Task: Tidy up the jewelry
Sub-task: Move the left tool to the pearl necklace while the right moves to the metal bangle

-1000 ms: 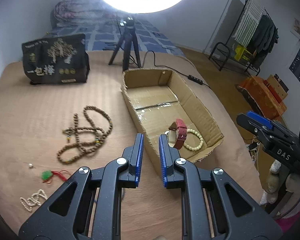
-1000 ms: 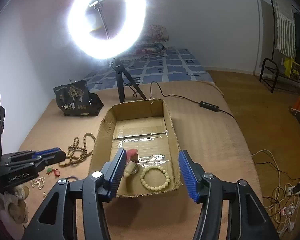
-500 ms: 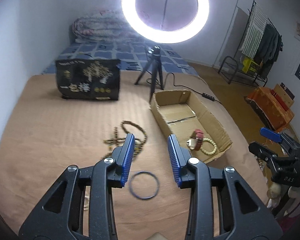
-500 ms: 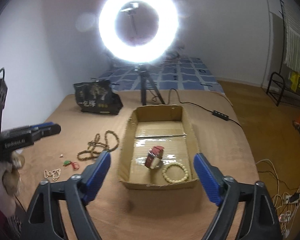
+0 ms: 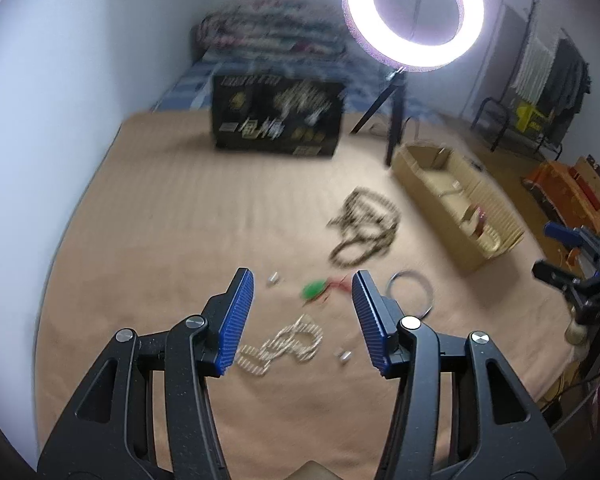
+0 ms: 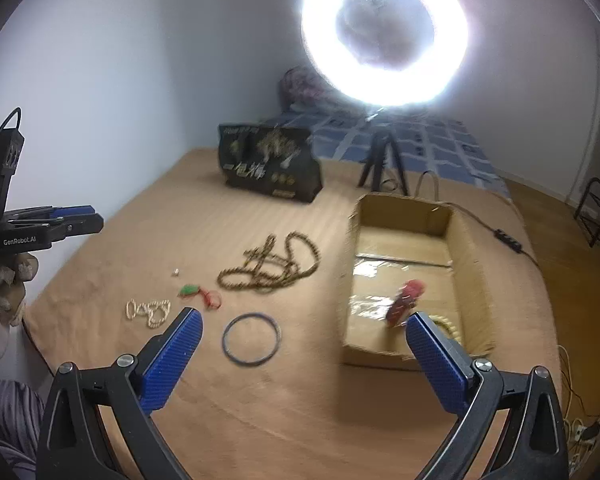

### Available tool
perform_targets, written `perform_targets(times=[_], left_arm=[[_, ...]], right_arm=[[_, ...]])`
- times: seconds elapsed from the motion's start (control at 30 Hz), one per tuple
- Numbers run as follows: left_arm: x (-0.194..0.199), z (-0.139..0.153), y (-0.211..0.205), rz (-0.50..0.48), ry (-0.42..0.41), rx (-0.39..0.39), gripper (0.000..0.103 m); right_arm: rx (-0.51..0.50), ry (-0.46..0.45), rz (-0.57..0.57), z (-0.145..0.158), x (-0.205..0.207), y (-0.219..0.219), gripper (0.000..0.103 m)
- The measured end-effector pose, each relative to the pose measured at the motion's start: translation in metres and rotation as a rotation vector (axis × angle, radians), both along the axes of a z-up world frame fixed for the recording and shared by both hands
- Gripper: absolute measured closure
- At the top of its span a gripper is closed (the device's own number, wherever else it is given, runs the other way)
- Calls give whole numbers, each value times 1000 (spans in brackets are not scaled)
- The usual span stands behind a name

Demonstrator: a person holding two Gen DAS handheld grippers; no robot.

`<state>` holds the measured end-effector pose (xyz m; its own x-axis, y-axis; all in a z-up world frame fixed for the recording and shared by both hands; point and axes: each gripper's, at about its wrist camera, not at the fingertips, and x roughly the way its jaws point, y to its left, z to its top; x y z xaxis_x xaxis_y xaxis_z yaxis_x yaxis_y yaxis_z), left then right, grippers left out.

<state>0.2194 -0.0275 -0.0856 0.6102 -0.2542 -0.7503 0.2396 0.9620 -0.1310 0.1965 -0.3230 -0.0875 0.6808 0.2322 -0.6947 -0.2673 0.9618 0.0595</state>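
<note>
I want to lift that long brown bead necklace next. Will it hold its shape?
Probably not: the brown bead necklace lies in loose tangled loops, so it should droop and swing. Its round beads may slip between pads. Trailing loops could snag the green pendant nearby.

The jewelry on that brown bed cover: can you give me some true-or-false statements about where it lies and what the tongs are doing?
1. The red watch lies inside the cardboard box. True.
2. The dark bangle is in the box. False: it lies on the cover, outside the box.
3. The left tongs grip the green pendant. False: they are open and hold nothing.
4. The brown bead necklace lies on the cover. True.
5. The right tongs are open. True.
</note>
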Motion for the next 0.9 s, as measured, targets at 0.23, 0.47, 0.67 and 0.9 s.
perform_targets(times=[0.23,0.47,0.67,0.9], left_arm=[[2,-61,22,4,151,-35,50],[9,-100,55,73,277,-172,50],[10,-120,62,58,321,-167,50],[15,-133,46,19,319,-141,50]], right_arm=[[-11,79,19,-42,11,34,0],[-61,119,26,-77,18,53,0],[-83,152,16,-98,28,59,0],[-84,181,0,-113,38,62,0]])
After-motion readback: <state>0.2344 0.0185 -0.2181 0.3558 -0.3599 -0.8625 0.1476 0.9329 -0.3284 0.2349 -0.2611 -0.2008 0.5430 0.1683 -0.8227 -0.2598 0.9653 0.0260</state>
